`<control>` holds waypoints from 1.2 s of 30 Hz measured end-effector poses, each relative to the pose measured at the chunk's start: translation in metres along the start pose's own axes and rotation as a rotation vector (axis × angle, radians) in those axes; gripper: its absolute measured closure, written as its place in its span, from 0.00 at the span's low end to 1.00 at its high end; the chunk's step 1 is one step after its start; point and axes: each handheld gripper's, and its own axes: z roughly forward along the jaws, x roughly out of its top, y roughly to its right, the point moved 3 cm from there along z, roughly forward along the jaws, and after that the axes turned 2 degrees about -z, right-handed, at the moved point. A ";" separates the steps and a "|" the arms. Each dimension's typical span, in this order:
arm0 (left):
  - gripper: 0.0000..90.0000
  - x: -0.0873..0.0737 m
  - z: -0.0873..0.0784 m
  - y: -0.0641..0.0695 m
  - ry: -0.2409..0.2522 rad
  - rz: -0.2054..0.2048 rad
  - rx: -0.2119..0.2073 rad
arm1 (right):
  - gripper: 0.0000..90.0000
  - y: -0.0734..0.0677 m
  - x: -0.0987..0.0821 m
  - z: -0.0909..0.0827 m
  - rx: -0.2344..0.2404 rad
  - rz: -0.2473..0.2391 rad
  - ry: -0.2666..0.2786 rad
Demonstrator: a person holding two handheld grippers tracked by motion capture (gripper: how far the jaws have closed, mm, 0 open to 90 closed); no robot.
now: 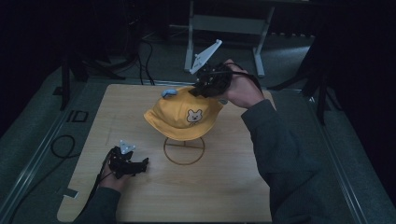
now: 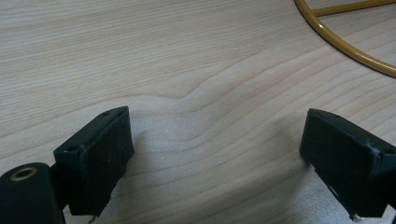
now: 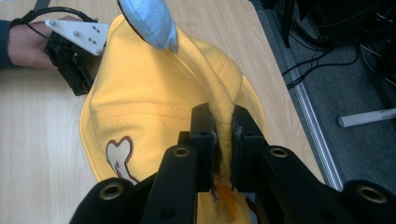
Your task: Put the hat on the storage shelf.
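Pinching the yellow hat [image 3: 154, 112], right hand-held gripper [image 3: 223, 135]; left hand-held gripper [image 2: 215, 158] agape; no legible writing.

No words, numbers or brand marks can be read; the yellow hat [image 1: 184, 112] at frame centre carries only a bear-face picture.
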 end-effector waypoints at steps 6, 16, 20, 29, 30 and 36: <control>0.11 0.000 0.000 0.000 0.002 0.000 0.000 | 0.90 -0.005 0.008 0.008 0.010 -0.007 -0.008; 0.11 0.000 0.000 0.000 0.000 0.000 0.000 | 0.89 -0.009 0.010 0.025 0.020 -0.011 -0.054; 0.11 0.000 0.000 0.000 0.001 0.000 0.000 | 0.89 -0.011 0.010 0.028 0.025 -0.009 -0.061; 0.11 0.000 0.000 0.000 0.000 -0.002 -0.001 | 0.63 -0.011 0.010 0.028 0.038 0.010 -0.060; 0.11 0.000 0.000 0.000 0.000 0.000 0.000 | 0.60 -0.011 0.010 0.028 0.034 0.005 -0.057; 0.11 0.000 0.000 0.000 0.001 -0.002 -0.001 | 0.40 -0.010 0.012 0.023 -0.010 0.018 -0.028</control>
